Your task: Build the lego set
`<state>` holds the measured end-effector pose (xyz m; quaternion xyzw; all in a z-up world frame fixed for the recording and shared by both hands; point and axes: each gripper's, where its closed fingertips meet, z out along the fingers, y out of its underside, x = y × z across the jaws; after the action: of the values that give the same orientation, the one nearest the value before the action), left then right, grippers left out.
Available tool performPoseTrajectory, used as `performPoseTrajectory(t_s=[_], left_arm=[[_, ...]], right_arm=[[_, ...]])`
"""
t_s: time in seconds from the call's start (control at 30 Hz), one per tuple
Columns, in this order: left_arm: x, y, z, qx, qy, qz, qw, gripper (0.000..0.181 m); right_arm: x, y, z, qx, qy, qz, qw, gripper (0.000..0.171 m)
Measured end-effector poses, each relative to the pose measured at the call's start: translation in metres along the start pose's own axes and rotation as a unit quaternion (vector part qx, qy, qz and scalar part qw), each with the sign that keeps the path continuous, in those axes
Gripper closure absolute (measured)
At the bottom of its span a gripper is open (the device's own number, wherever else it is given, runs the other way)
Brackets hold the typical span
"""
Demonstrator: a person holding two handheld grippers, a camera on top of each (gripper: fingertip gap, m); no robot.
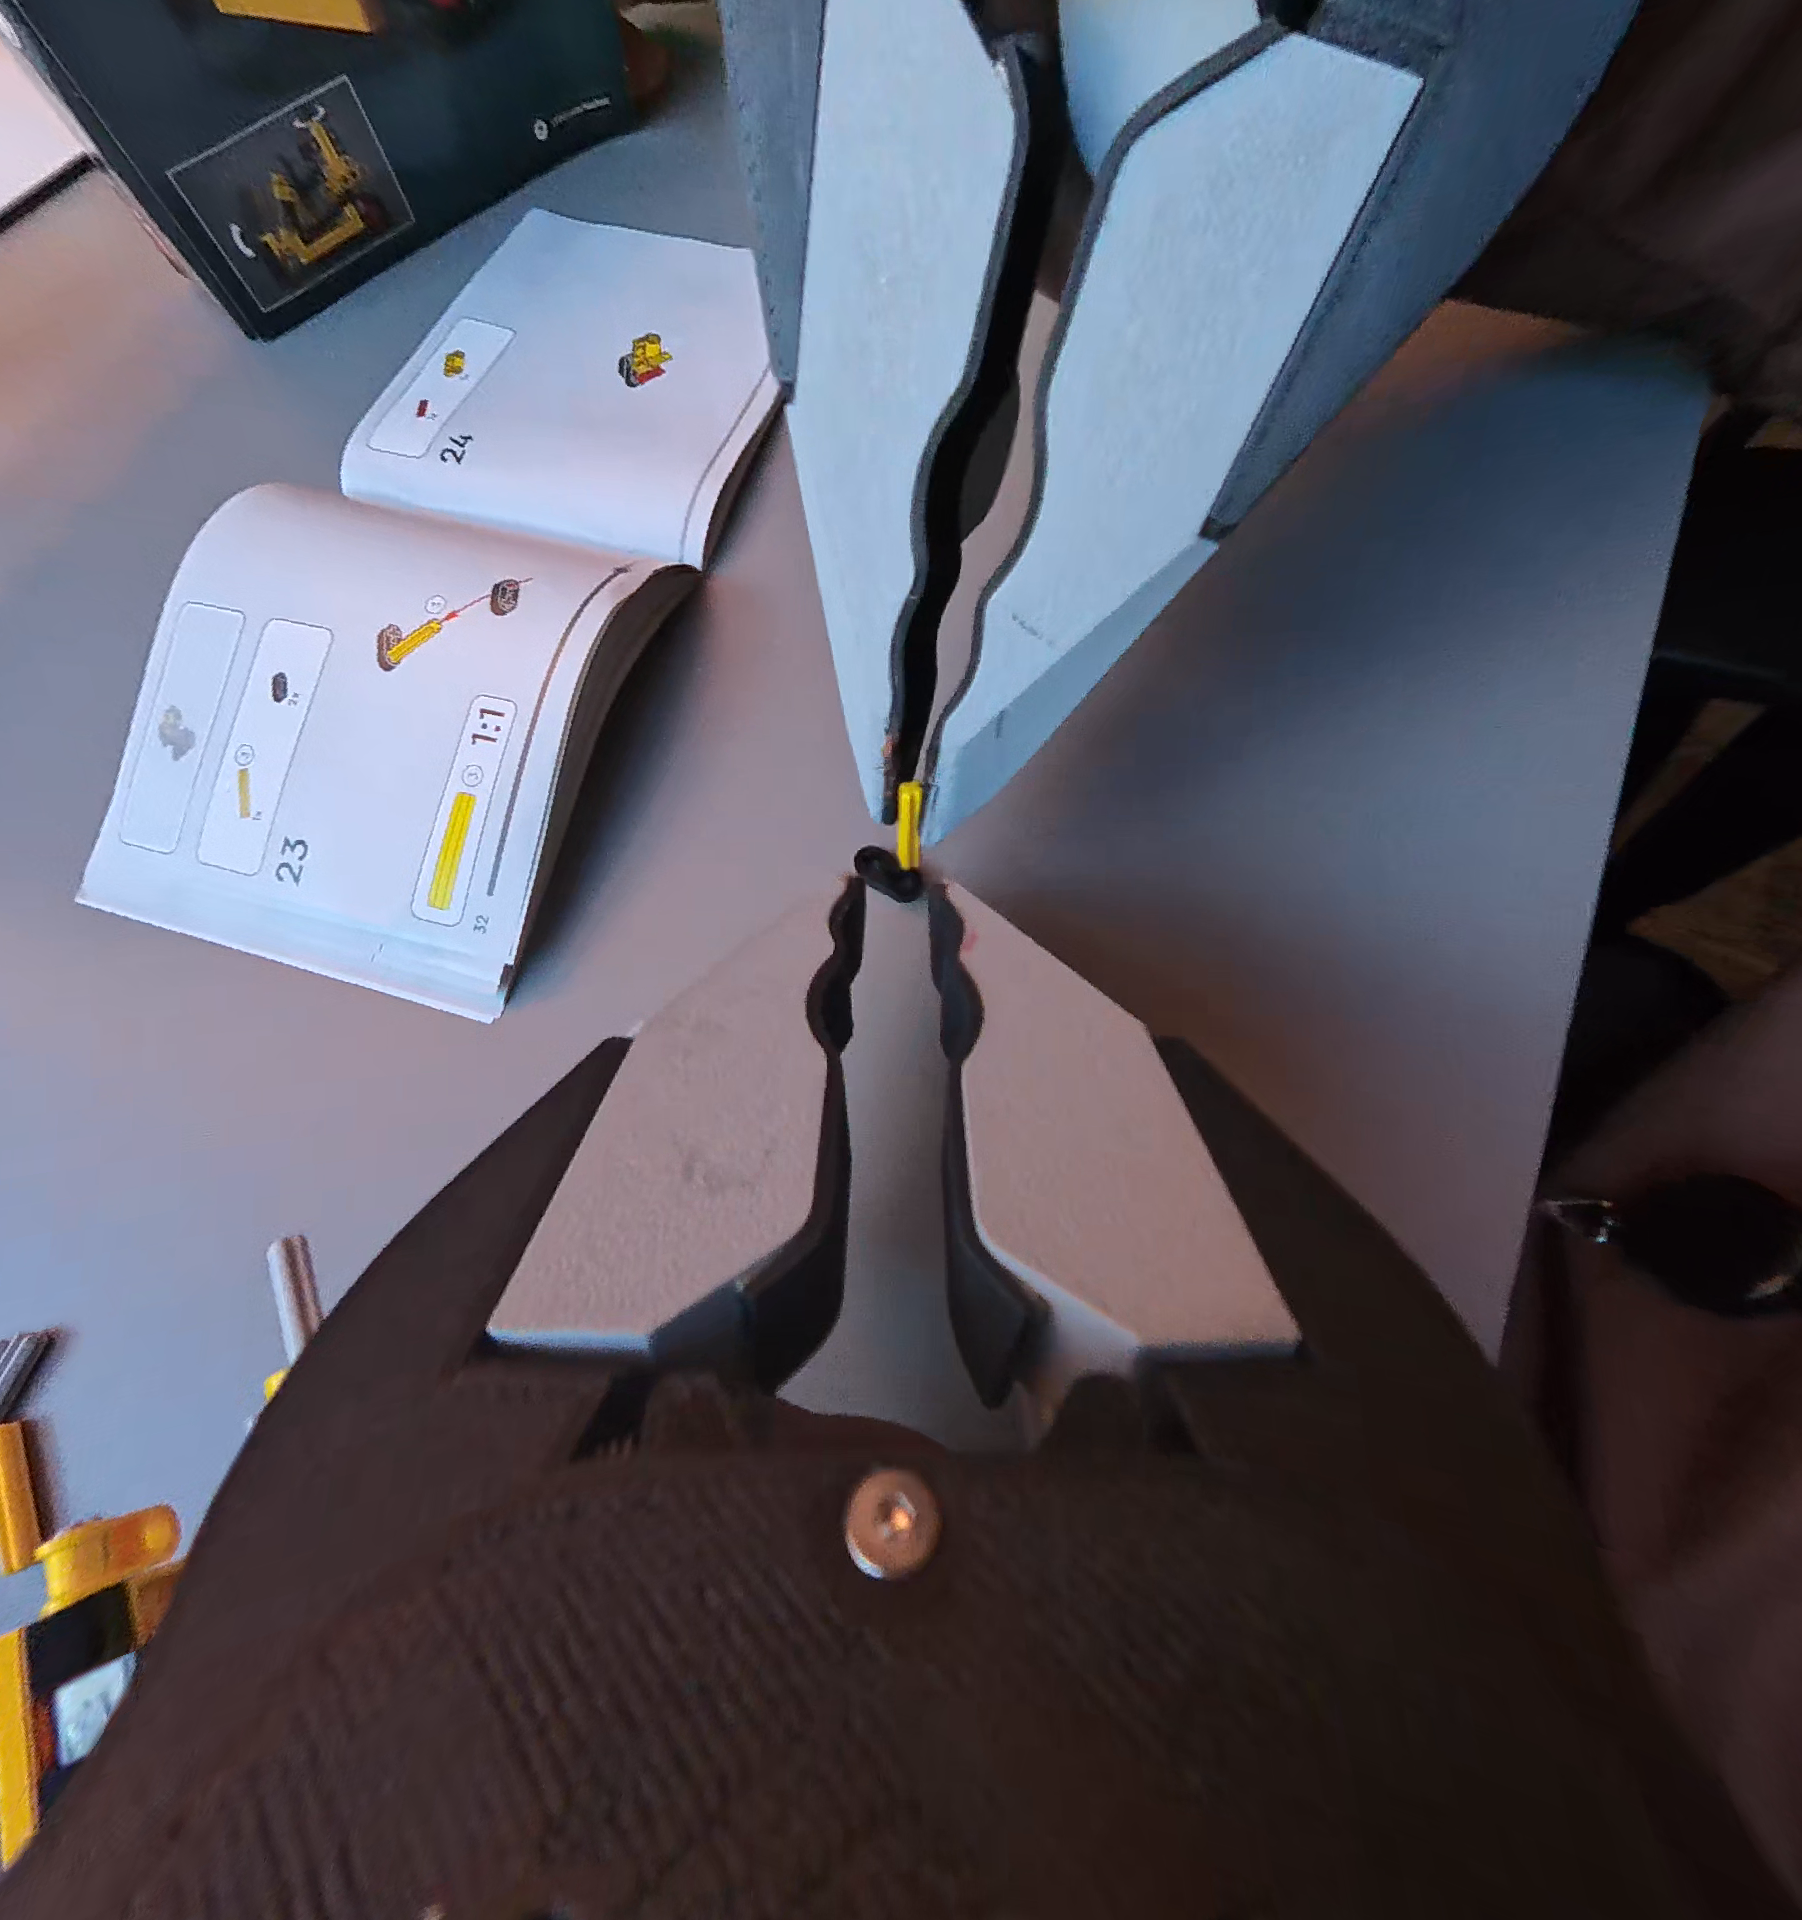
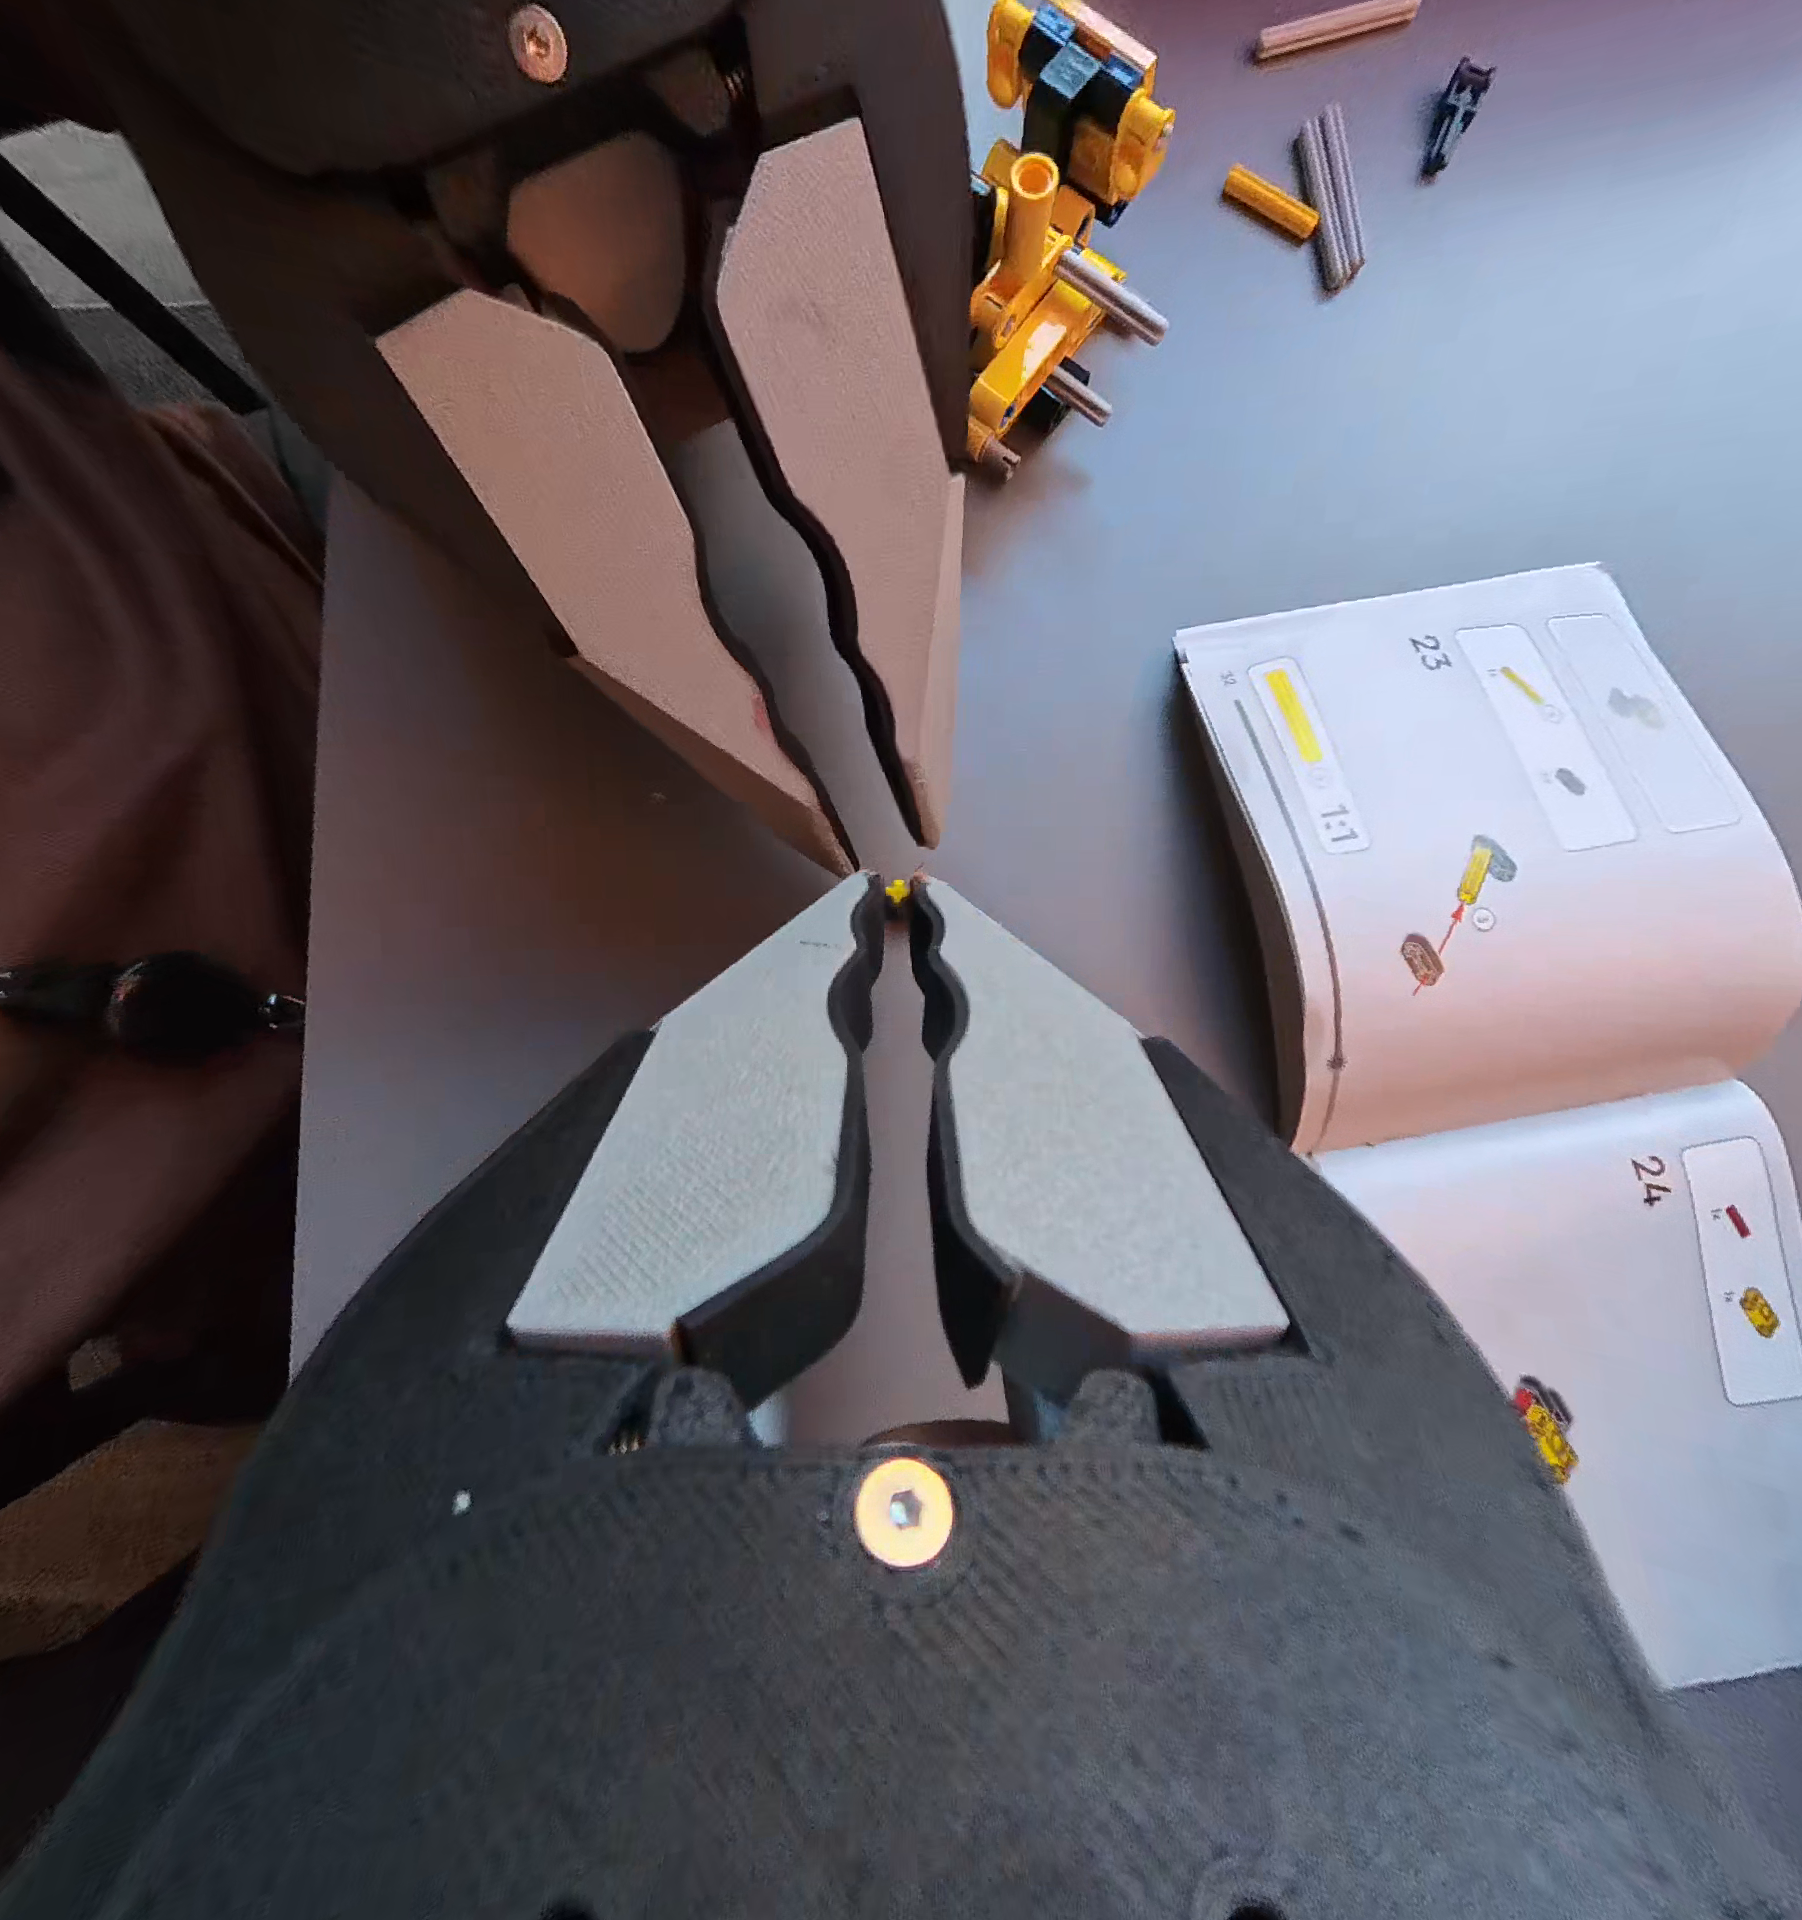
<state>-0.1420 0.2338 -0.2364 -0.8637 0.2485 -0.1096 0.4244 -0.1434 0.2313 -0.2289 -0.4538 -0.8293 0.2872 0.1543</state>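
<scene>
Between the two sets of fingertips, held up over the grey table [image 1: 1292, 727], a short yellow axle [image 1: 908, 812] meets a small black connector [image 1: 884, 871]. The left gripper [image 1: 892, 883] has its tips close about the connector, and the piece sits right at their ends, so it appears to be pinched there, though the contact itself is too small to see cleanly. Opposite, the right gripper [image 1: 912, 800] is clenched on the axle, which sticks out past its tips; in its own view the right gripper [image 2: 895, 891] shows the axle's cross-shaped end [image 2: 895, 890] straight on. Holding both parts nose to nose like this lines the axle with the connector's hole, which looks to be the step the open instruction booklet [image 1: 377, 707] pictures. Both pieces are gripped at the very tips, so little slip is allowed; a skewed push could twist either loose. Open table lies under and around the meeting point, giving room to press the grippers together. Just beyond, the booklet lies flat and well apart from the tips. Farther off sit the part-built yellow model [image 2: 1053, 239], loose grey axles [image 2: 1331, 197], a yellow tube [image 2: 1269, 203] and a dark pin [image 2: 1458, 109], with the set's box [image 1: 305, 135] at the far edge.
</scene>
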Motion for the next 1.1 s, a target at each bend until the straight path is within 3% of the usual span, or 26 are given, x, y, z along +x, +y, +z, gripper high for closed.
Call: performPoseTrajectory(t_s=[0.03,1.1], left_arm=[[-0.0021,0.0014,0.0005,-0.005,-0.007,0.006,1.000,0.174],[-0.0030,0.0075,0.0020,-0.022,0.001,0.013,1.000,0.181]], right_arm=[[0.0005,-0.0003,0.0006,-0.005,0.001,0.002,1.000,0.170],[0.0022,0.0058,0.0097,-0.050,0.003,-0.011,0.999,0.170]])
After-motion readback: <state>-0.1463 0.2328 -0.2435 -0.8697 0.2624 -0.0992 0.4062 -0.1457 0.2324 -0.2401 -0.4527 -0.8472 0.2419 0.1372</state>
